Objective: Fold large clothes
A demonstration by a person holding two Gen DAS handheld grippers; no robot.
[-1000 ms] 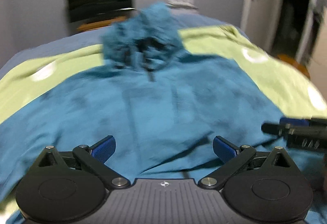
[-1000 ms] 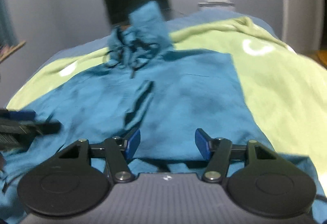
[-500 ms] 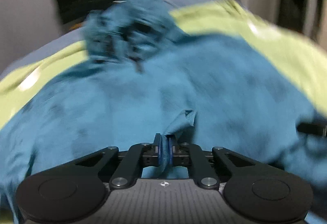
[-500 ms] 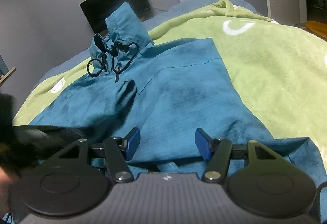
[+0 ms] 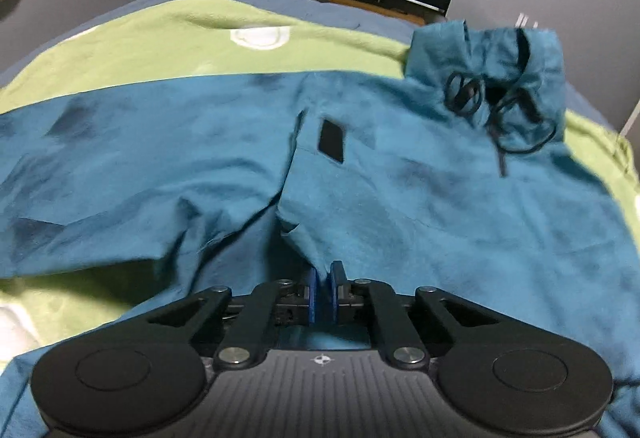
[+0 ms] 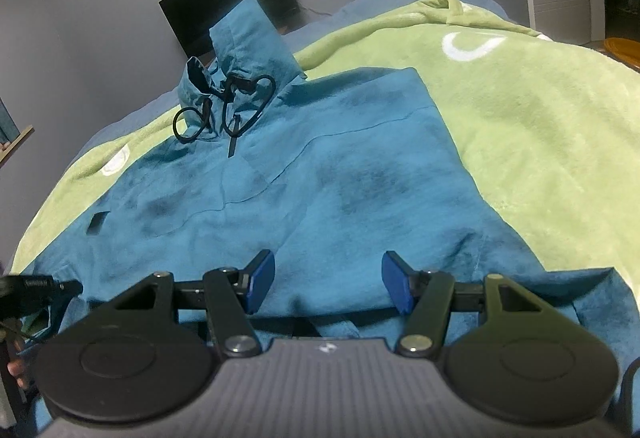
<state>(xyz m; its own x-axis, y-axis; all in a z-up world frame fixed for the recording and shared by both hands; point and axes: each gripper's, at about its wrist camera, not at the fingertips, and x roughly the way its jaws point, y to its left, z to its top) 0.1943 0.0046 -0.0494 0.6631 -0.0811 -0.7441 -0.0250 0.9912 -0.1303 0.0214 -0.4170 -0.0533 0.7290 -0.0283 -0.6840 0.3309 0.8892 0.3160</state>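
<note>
While my left tongs [image 5: 323, 288] bite a fold of cloth, here is how the scene stands:

Garment: teal hoodie [image 6: 360, 198] lies spread face up on the green blanket [image 6: 540, 142], hood [image 6: 240, 50] at 12 o'clock from my right tongs, at 1 o'clock from my left.

Left tongs: narrow, pads pinching a pulled-up ridge of the hoodie near its hem; the jaws are easing open a shade, cloth between them and pressed.

Right tongs: half wide [image 6: 324, 284], nothing between the pads, hovering over the hem at 6 o'clock of the body.

Step in hand: I judge it to be taking the hem at two points for a first fold.

Doing it well: grip both layers with the right tongs level with the left, then lift evenly (a one-layer pinch would drag the front off the back).

Drawcord: black loops [image 5: 500, 110] lie loose at the hood; keep them inside the fold.

Hidden: the hem itself sits under both tools; the sleeve ends are cut off at the edges.

Hard to make out: how many layers my left tongs hold.
</note>
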